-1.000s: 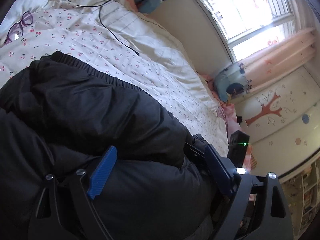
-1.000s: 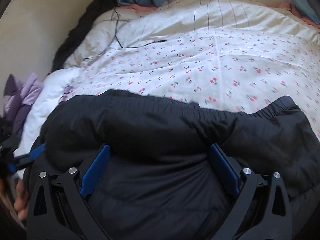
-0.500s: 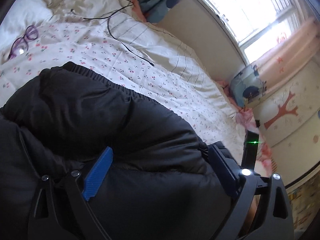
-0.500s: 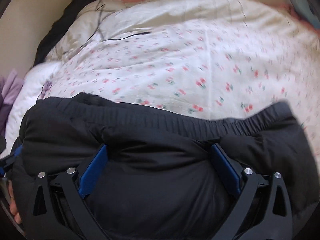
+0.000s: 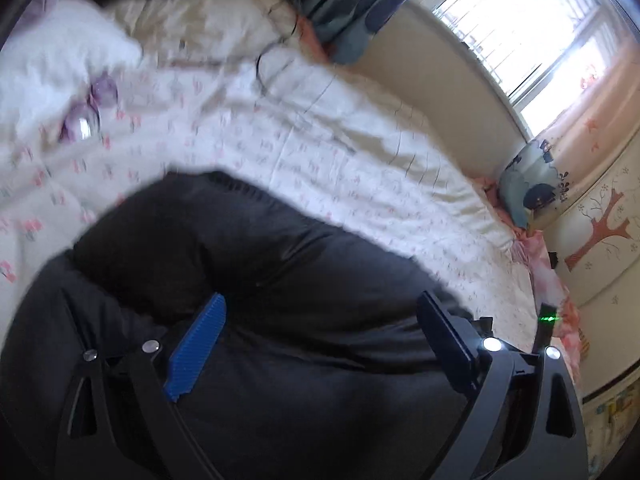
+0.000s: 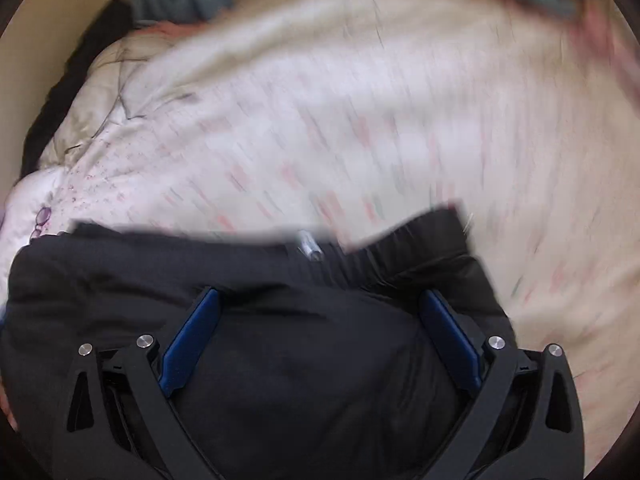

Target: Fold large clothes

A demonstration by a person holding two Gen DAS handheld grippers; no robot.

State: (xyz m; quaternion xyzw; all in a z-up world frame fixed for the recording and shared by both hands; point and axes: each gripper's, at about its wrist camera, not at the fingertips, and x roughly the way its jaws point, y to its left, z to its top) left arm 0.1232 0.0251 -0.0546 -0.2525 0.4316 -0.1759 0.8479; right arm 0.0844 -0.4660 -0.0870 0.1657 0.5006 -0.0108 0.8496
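Both claws, left claw (image 5: 320, 344) and right claw (image 6: 320, 338), are gaping wide over the folded jacket (image 5: 280, 272), gripping nothing; next, the fold probably needs pressing flat on the bed (image 5: 320, 160).

Floral-quilted bed (image 5: 304, 148), sunlit window (image 5: 516, 36), pink curtain (image 5: 592, 96), tree-painted wall (image 5: 600, 232)

There are no words, numbers or brand names to read in either view. The black jacket (image 5: 304, 288) has no label that shows. The bed cover (image 5: 320, 152) has only small pink flower shapes on it, and they are blurry. The wall (image 5: 600, 240) has a tree picture (image 5: 600, 232) on it, with no letters.
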